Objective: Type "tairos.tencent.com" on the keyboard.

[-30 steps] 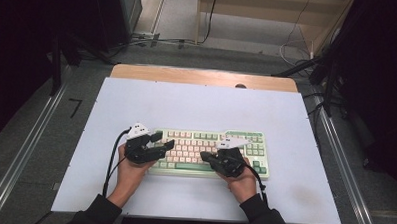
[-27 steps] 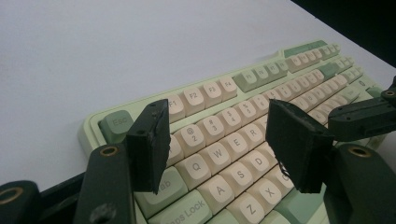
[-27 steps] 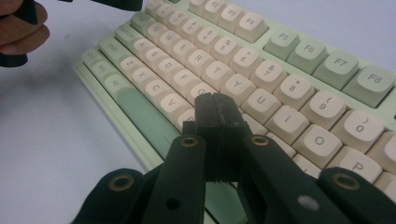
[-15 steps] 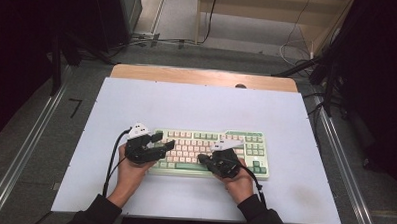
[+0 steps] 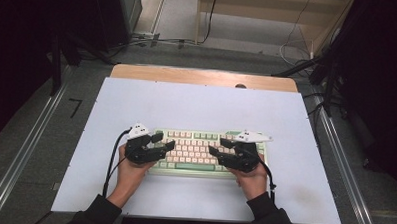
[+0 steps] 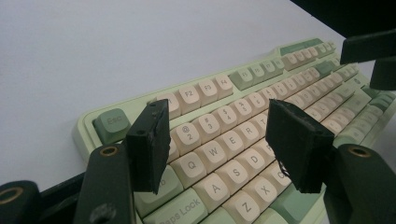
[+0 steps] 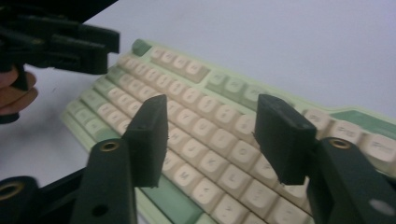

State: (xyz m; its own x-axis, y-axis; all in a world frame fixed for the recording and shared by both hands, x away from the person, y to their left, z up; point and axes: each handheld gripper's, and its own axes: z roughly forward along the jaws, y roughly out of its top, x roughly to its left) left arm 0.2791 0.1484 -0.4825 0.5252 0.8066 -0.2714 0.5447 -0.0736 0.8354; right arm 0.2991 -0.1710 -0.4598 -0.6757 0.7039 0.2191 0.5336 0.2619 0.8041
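Note:
A pale green keyboard [image 5: 200, 149] with cream keys lies on the white tabletop [image 5: 201, 107], near its front edge. My left gripper [image 5: 163, 142] hovers over the keyboard's left end, jaws open above the letter keys [image 6: 224, 154], nothing between them. My right gripper [image 5: 219, 147] hangs over the right half. Its jaws have just been opening and stand wide apart over the keys [image 7: 201, 116], with nothing between them. Each gripper view shows the other gripper farther off: the right gripper [image 6: 373, 51] and the left gripper [image 7: 60, 44].
A wooden strip [image 5: 202, 77] borders the table's far edge. Metal rails [image 5: 30, 146] run along both sides. Cables lie on the floor beyond the table. Bare white surface surrounds the keyboard on every side.
The right gripper's jaws, pressed together before, now stand apart, and that hand has shifted slightly right and up. The left gripper has stayed where it was.

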